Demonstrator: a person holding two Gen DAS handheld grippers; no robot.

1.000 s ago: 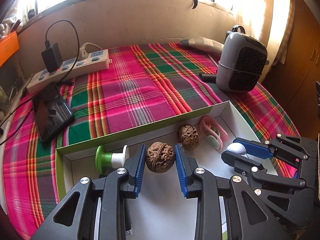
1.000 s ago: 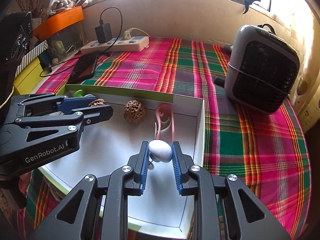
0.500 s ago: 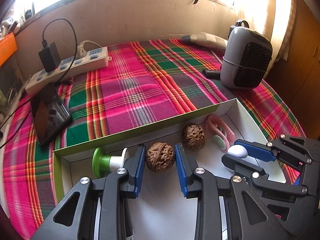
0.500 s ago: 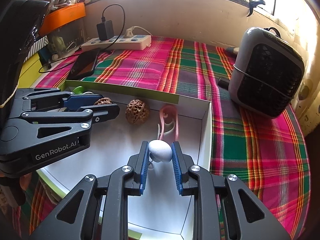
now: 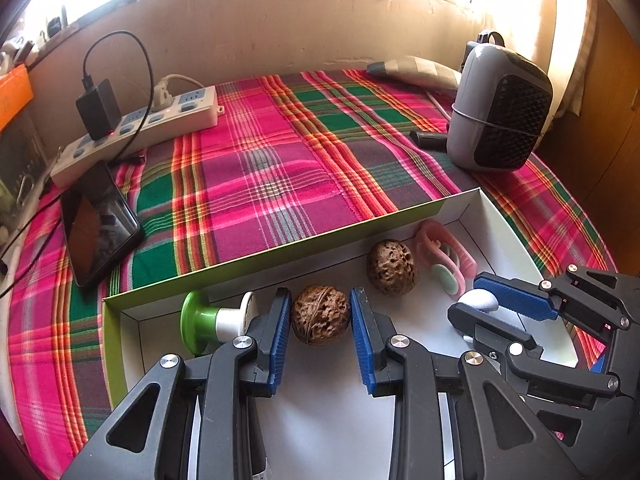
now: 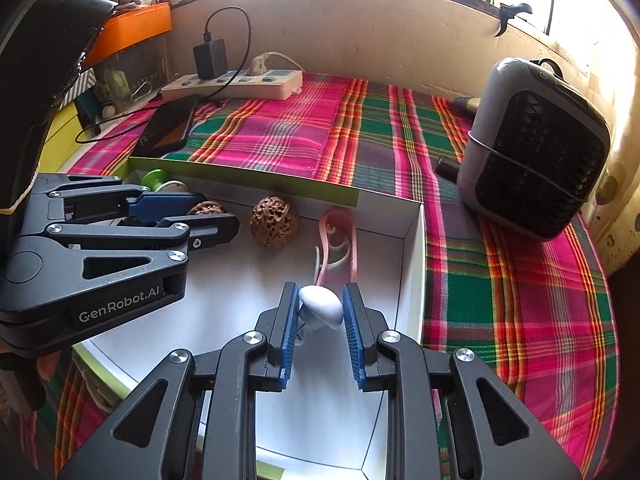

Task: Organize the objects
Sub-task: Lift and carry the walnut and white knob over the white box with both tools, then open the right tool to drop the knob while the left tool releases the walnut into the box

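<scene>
My left gripper (image 5: 320,318) is shut on a brown walnut (image 5: 319,314) over the white inside of a shallow green-edged box (image 5: 280,252). My right gripper (image 6: 321,307) is shut on a small white egg-shaped object (image 6: 320,306) above the same box (image 6: 408,248); it also shows in the left wrist view (image 5: 478,301). A second, pitted walnut (image 5: 392,267) lies in the box by the far wall, also in the right wrist view (image 6: 274,221). Pink clips (image 5: 444,252) lie beside it. A green and white knob (image 5: 208,320) lies at the box's left end.
The box sits on a pink and green plaid cloth (image 5: 260,176). A grey fan heater (image 5: 496,116) stands at the far right. A power strip with a charger (image 5: 136,128) and a phone (image 5: 96,220) lie at the far left. A wall closes the back.
Both grippers have risen and drawn back a little with their objects still held; the box and its contents have not moved.
</scene>
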